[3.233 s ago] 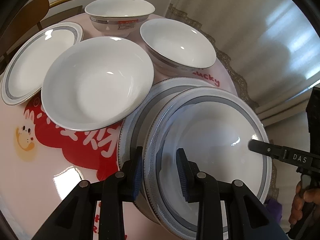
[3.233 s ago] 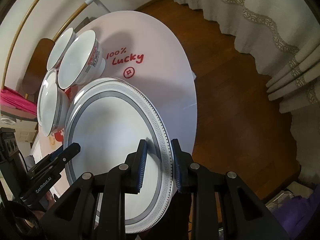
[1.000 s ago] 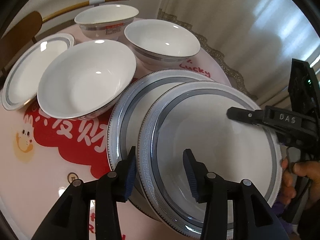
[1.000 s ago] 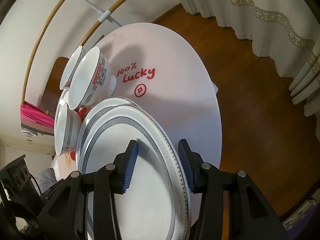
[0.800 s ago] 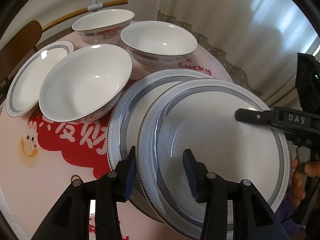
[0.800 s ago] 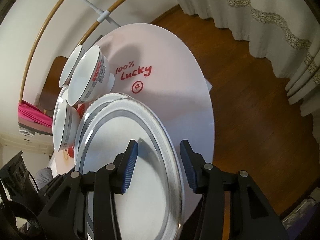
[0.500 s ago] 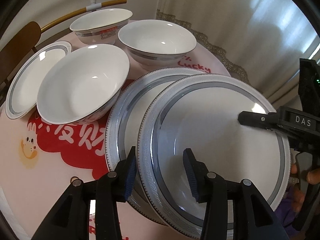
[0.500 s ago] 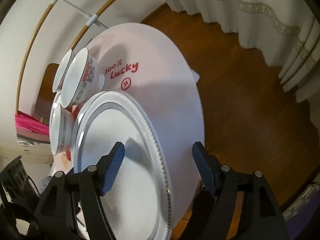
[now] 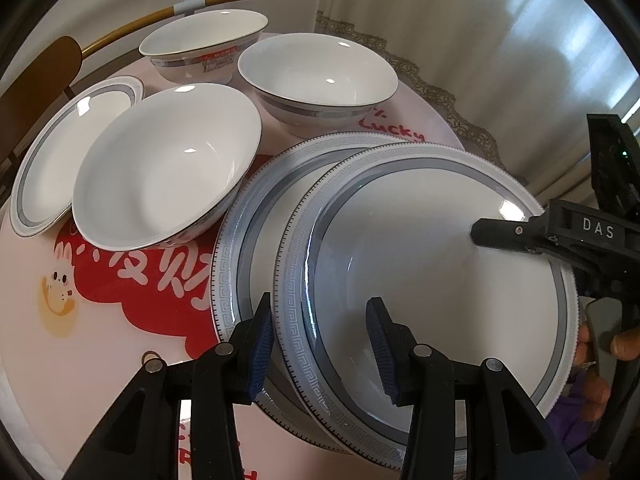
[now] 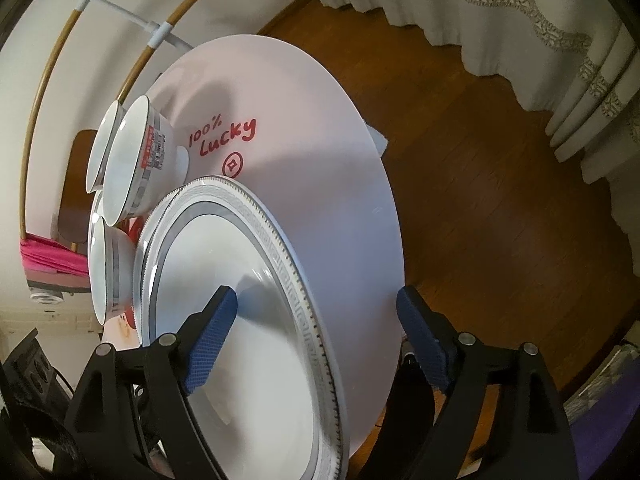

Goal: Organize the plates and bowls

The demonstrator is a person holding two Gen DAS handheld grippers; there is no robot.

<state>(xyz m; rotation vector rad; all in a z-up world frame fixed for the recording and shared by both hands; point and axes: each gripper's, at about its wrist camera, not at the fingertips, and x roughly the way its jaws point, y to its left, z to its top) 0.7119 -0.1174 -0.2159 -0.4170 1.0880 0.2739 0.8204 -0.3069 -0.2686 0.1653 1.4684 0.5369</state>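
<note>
A large grey-rimmed plate lies offset to the right on a matching large plate, on the round pink table. My left gripper is open, its jaws straddling the top plate's near rim without pinching it. My right gripper is wide open over the same plate; it shows in the left wrist view above the plate's right rim. Three white bowls and a small grey-rimmed plate stand behind.
The table's edge drops to a wooden floor by white curtains. A wooden chair back stands at the far left.
Both grippers, earlier shut on the top plate's rim, have opened. The plate has come down onto the lower plate, and my right jaws have spread wide.
</note>
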